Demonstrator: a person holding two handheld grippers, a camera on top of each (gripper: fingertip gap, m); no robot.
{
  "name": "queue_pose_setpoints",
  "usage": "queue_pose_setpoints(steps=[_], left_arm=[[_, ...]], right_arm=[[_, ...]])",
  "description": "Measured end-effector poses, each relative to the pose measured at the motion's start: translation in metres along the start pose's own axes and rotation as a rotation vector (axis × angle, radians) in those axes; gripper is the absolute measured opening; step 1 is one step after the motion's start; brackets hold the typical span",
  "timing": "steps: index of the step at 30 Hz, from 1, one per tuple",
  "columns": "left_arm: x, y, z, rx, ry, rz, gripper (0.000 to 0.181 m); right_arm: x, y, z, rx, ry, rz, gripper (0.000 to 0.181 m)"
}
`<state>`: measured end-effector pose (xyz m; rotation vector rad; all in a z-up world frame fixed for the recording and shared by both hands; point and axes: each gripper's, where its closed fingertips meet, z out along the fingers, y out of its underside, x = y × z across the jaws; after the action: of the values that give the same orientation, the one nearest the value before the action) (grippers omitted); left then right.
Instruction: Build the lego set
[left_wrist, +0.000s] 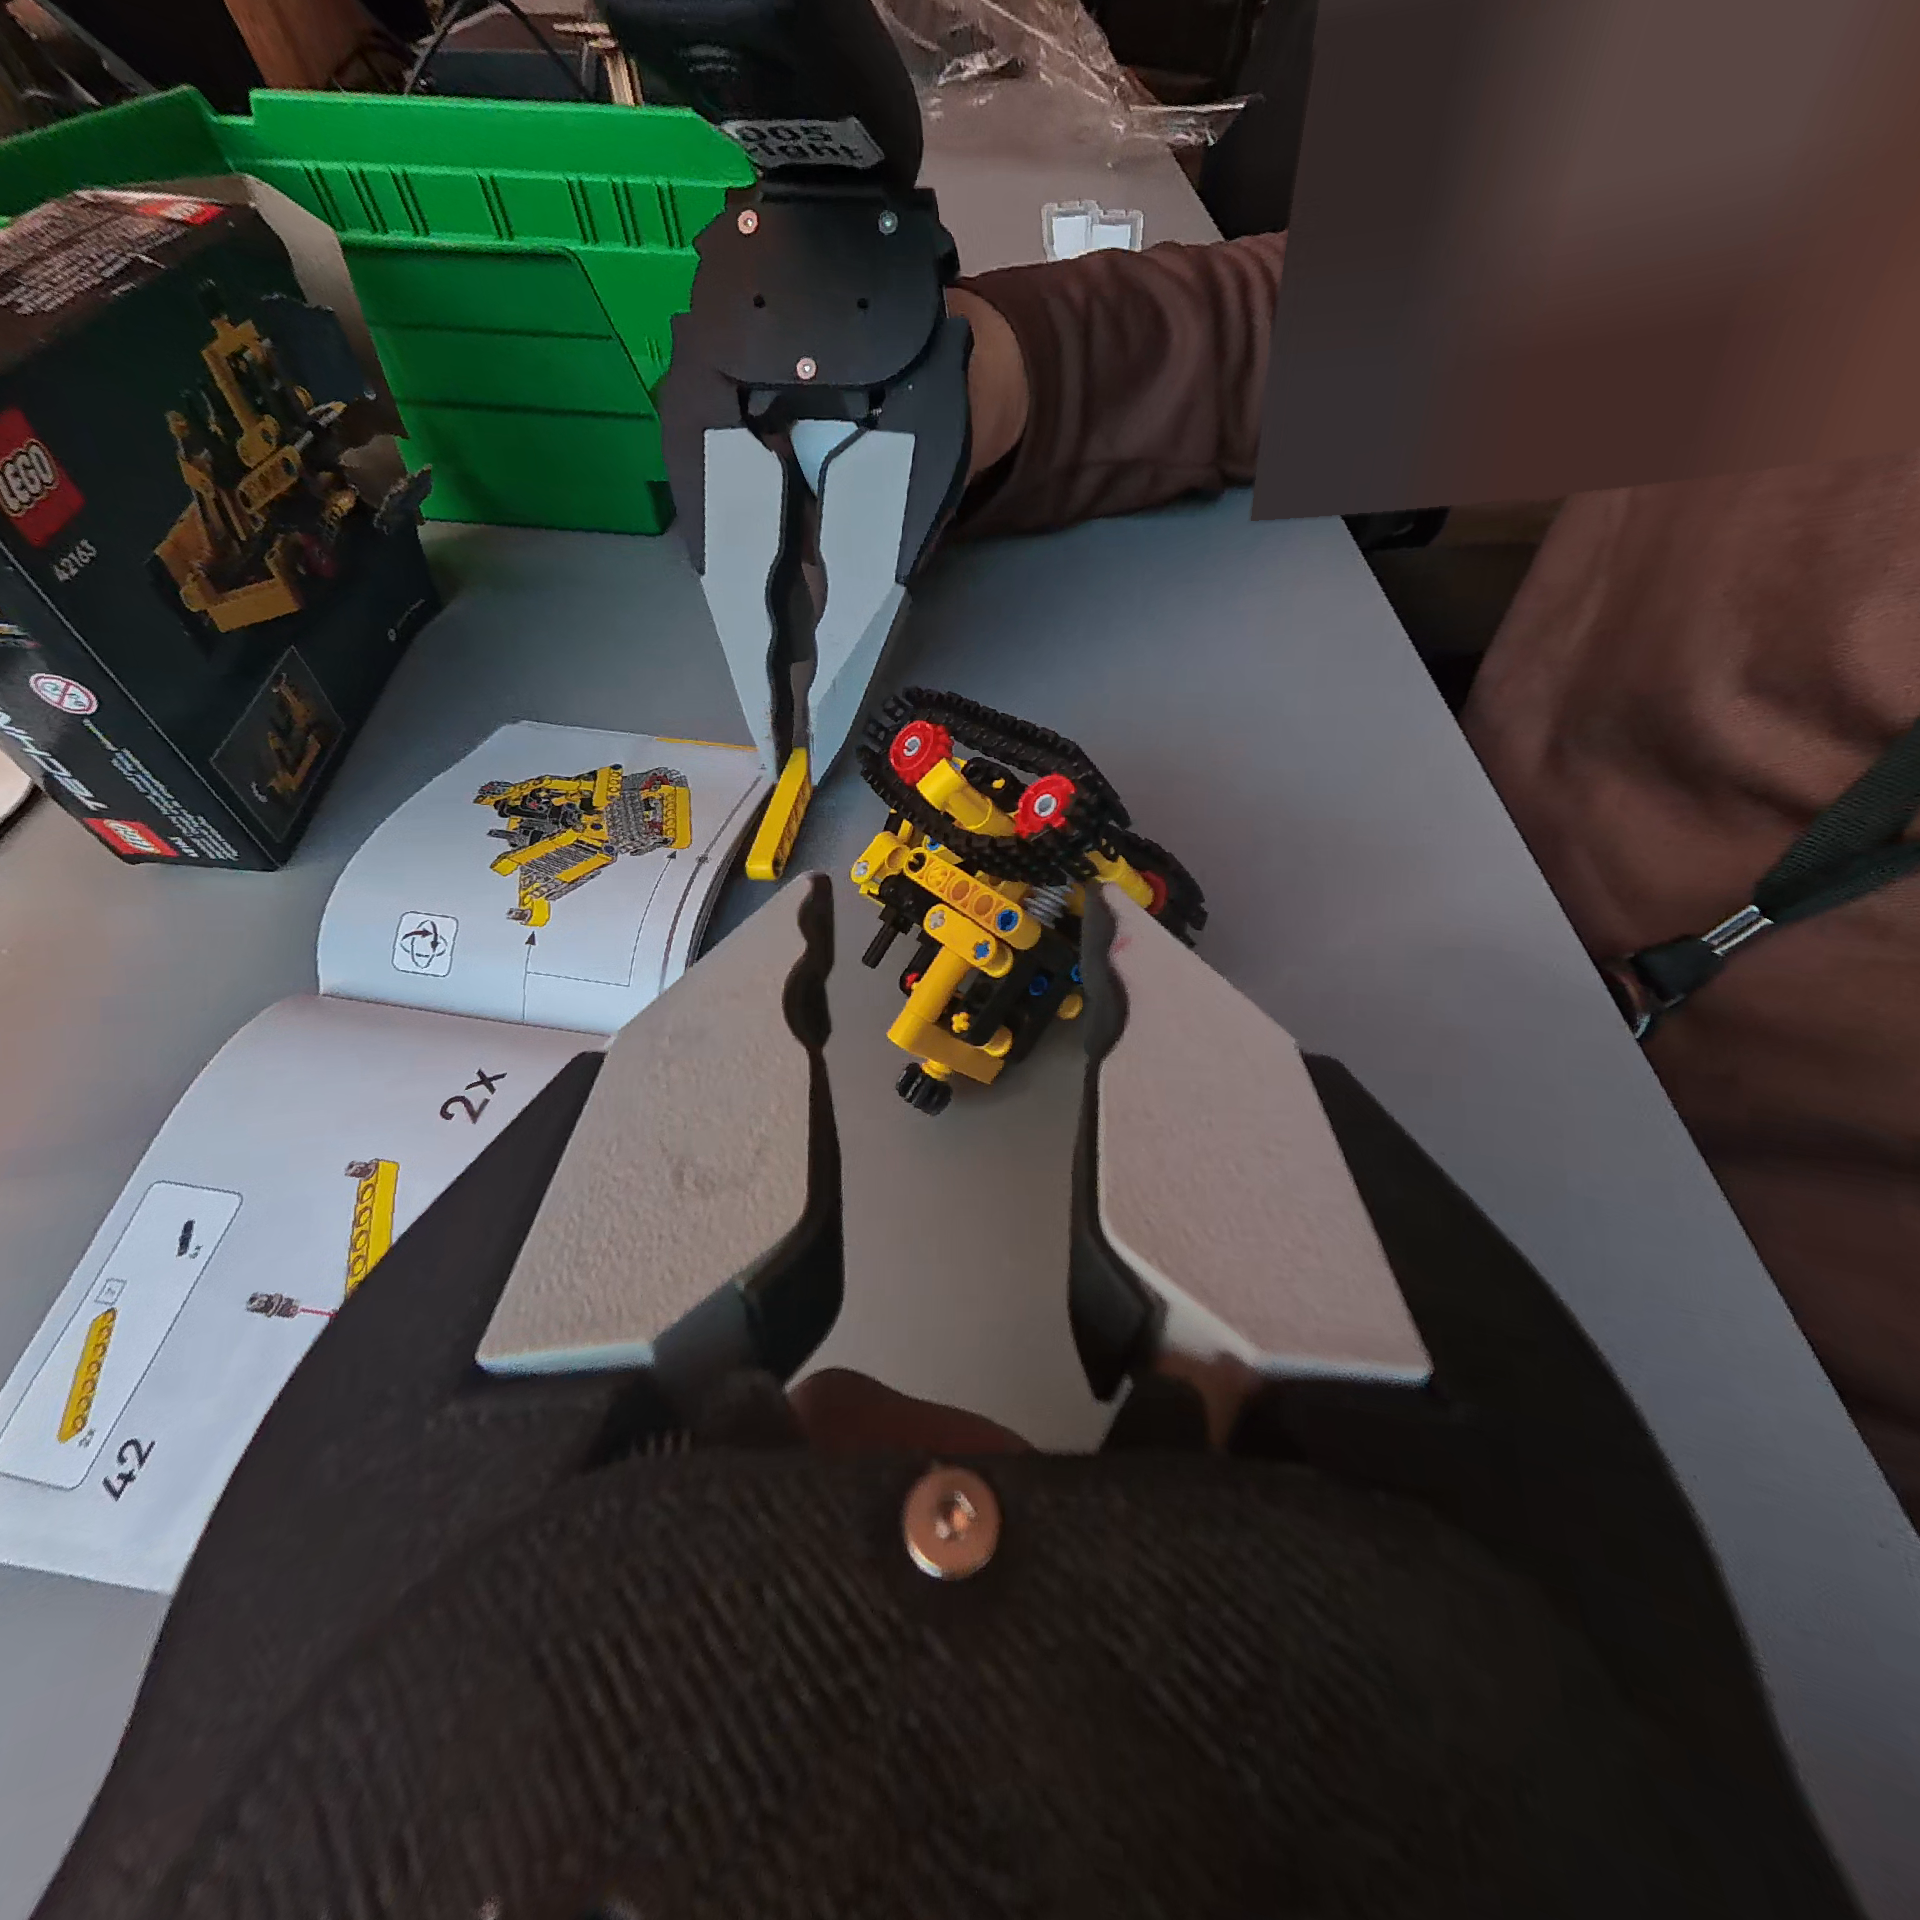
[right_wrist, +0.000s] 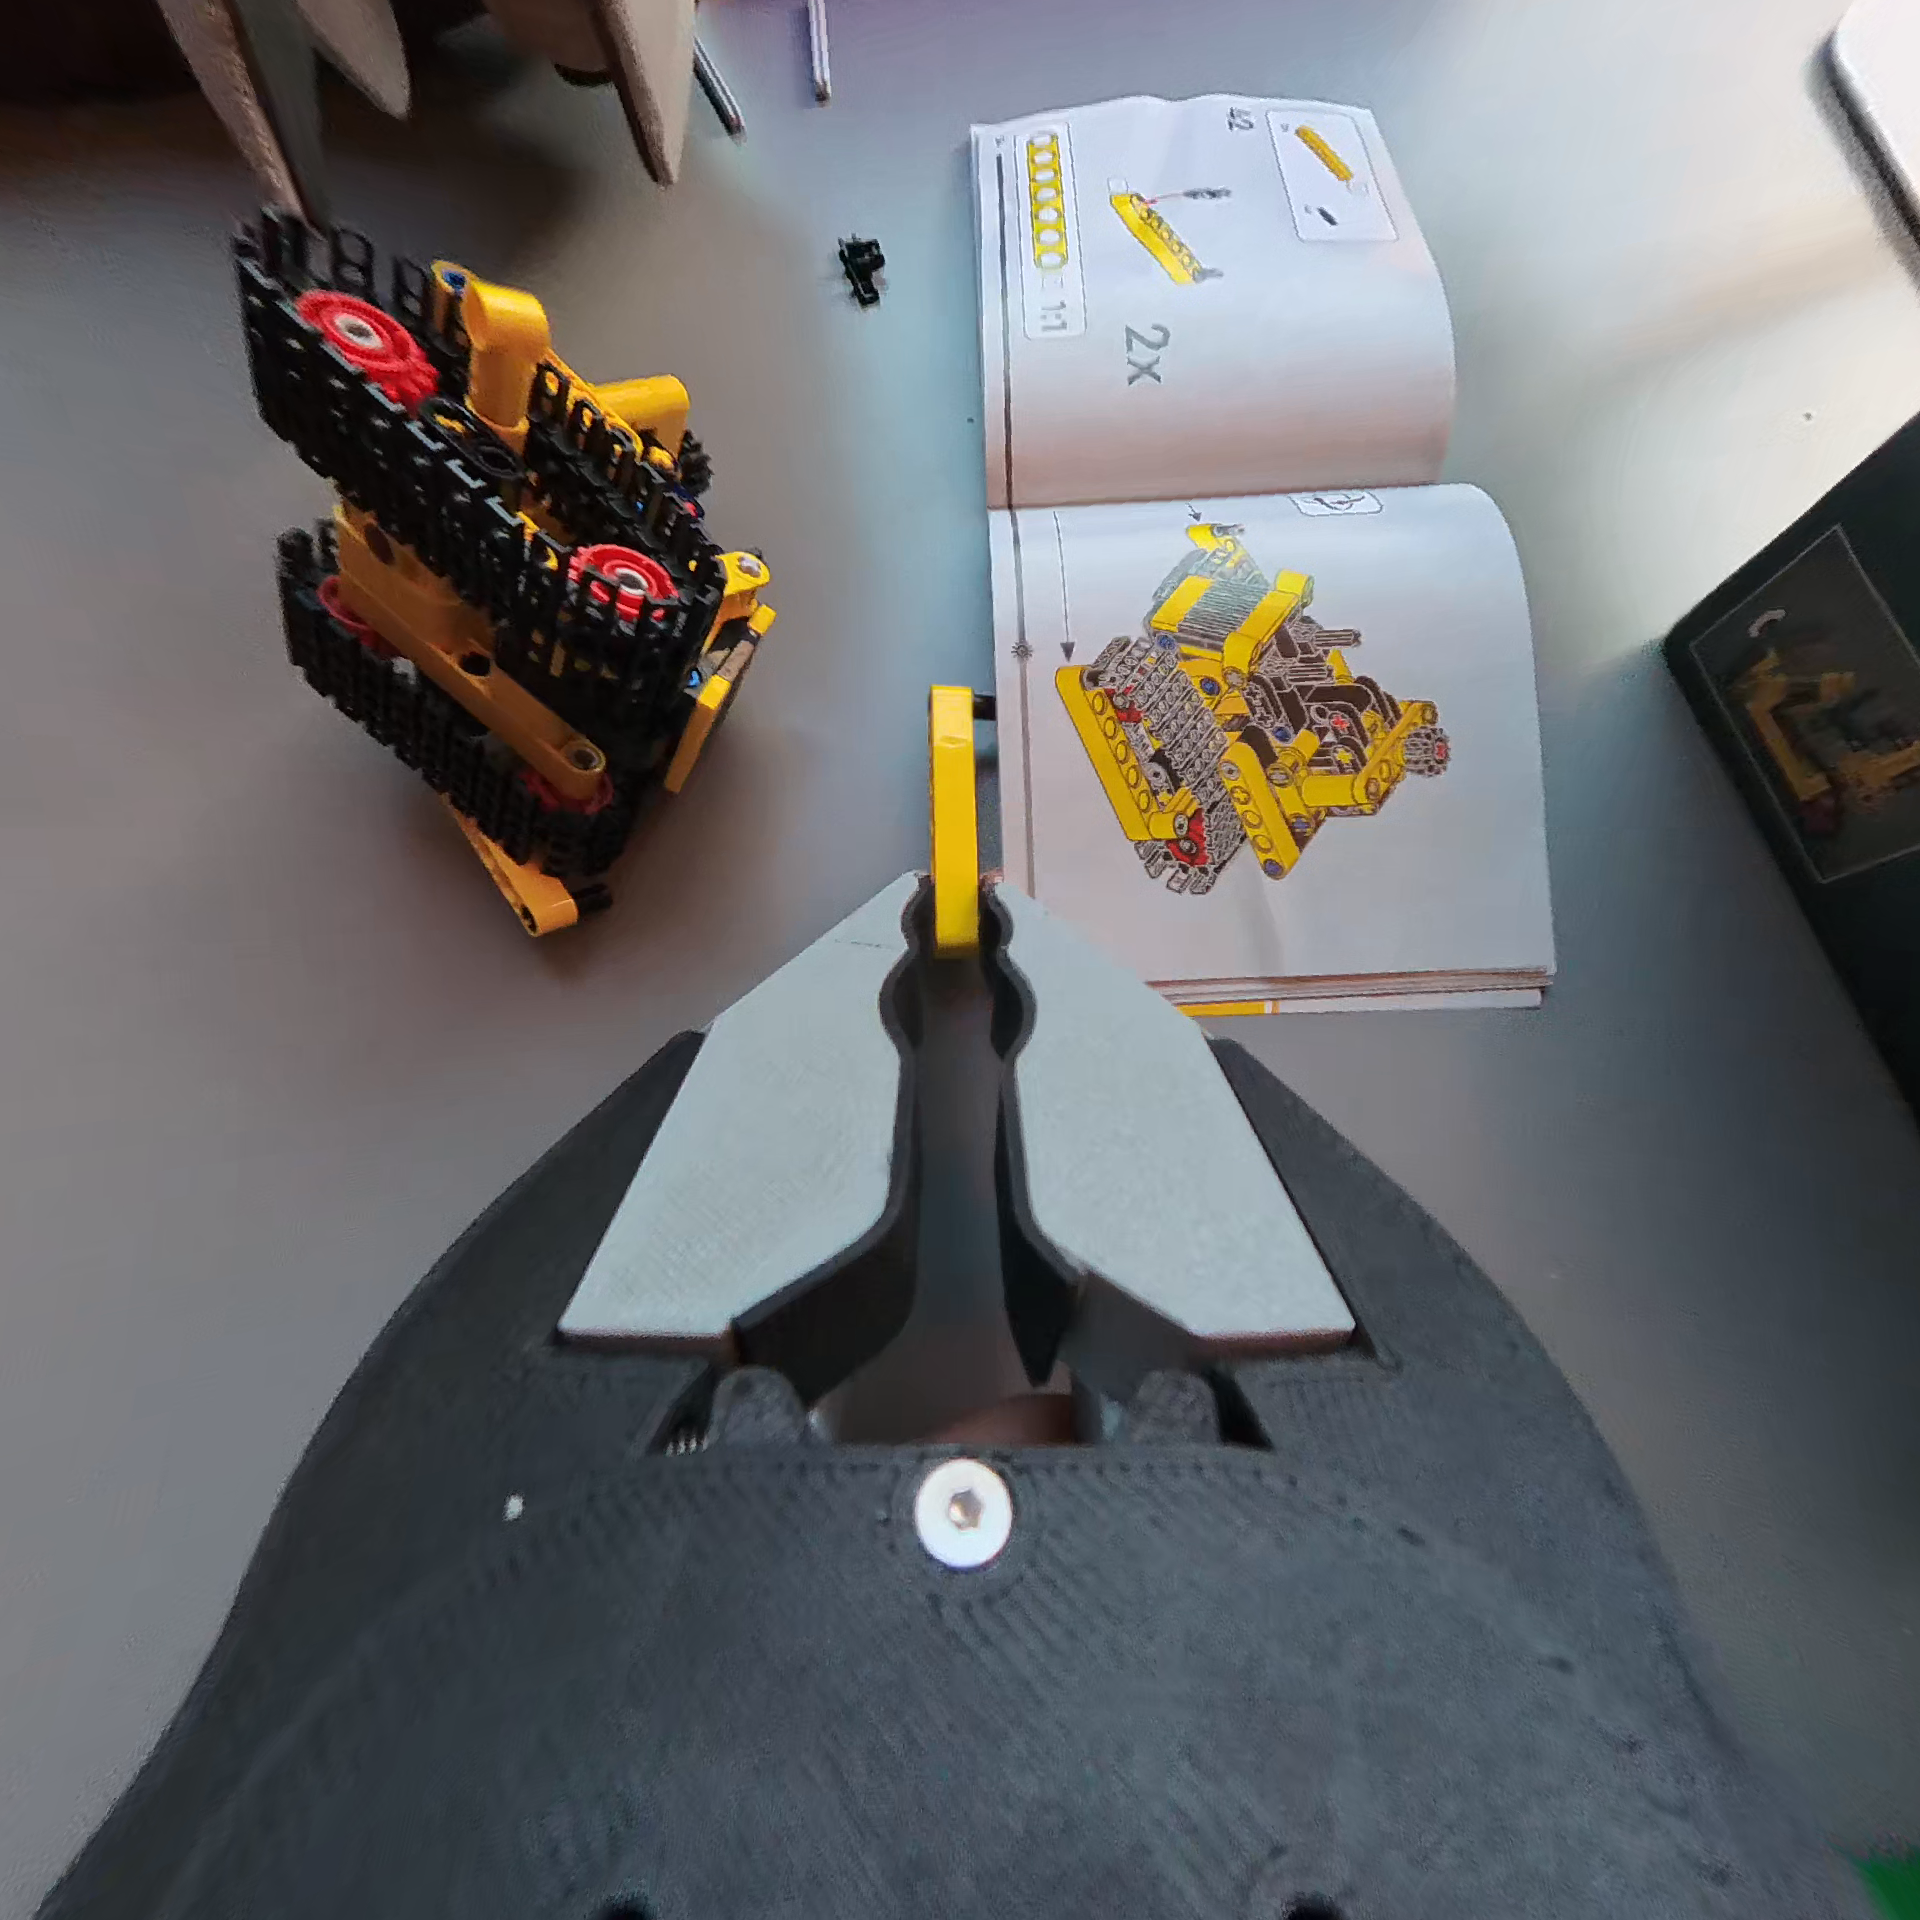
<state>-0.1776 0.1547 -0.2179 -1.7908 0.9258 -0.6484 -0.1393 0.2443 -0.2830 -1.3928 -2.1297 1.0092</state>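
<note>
A partly built yellow and black tracked model (left_wrist: 997, 883) with red wheels stands on end on the grey table; it also shows in the right wrist view (right_wrist: 499, 561). My left gripper (left_wrist: 961, 935) is open, its jaws wide apart just in front of the model, empty. My right gripper (right_wrist: 954, 914) is shut on a yellow beam (right_wrist: 951, 810), holding it by one end beside the open instruction booklet (right_wrist: 1247, 727). In the left wrist view the right gripper (left_wrist: 795, 748) points down with the yellow beam (left_wrist: 781, 821) at the booklet's (left_wrist: 540, 862) edge.
A small black pin (right_wrist: 860, 268) lies on the table near the booklet. The set's dark box (left_wrist: 187, 540) stands at the left, with a green bin (left_wrist: 499, 312) behind it. A person's sleeve (left_wrist: 1122, 374) and body fill the right side. The table's edge (left_wrist: 1558, 935) runs along the right. Some 12 centimeters of space lies between my two pairs of fingers. The small black pin (right_wrist: 860, 268) lies some 11 centimeters from my left tips, 15 centimeters from my right tips.
</note>
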Motion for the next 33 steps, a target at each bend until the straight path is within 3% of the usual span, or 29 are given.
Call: queue_pose_setpoints(steps=[1,7,11,15,19,25,33], left_arm=[[0.0,0.0,-0.001,0.003,-0.002,0.0,0.045],[-0.008,-0.003,-0.006,0.013,-0.052,-0.008,0.045],[-0.013,-0.006,-0.007,-0.006,-0.099,-0.025,0.036],[-0.012,-0.01,-0.005,-0.043,-0.133,-0.056,0.027],[-0.011,-0.02,-0.004,-0.027,-0.16,-0.134,0.017],[0.007,-0.033,0.001,-0.006,-0.144,-0.155,0.018],[0.011,-0.032,0.019,-0.049,-0.163,-0.126,0.02]], right_arm=[[-0.002,-0.002,-0.002,0.013,-0.023,0.019,0.005],[-0.007,-0.001,-0.021,0.043,-0.112,0.112,0.005],[-0.017,-0.013,-0.048,0.158,-0.177,0.123,0.005],[-0.033,-0.033,-0.067,0.292,-0.226,0.019,0.005],[-0.047,-0.045,-0.068,0.325,-0.233,-0.102,0.005],[-0.055,-0.059,-0.068,0.349,-0.097,-0.315,0.005],[-0.055,-0.066,-0.061,0.324,0.114,-0.507,0.005]])
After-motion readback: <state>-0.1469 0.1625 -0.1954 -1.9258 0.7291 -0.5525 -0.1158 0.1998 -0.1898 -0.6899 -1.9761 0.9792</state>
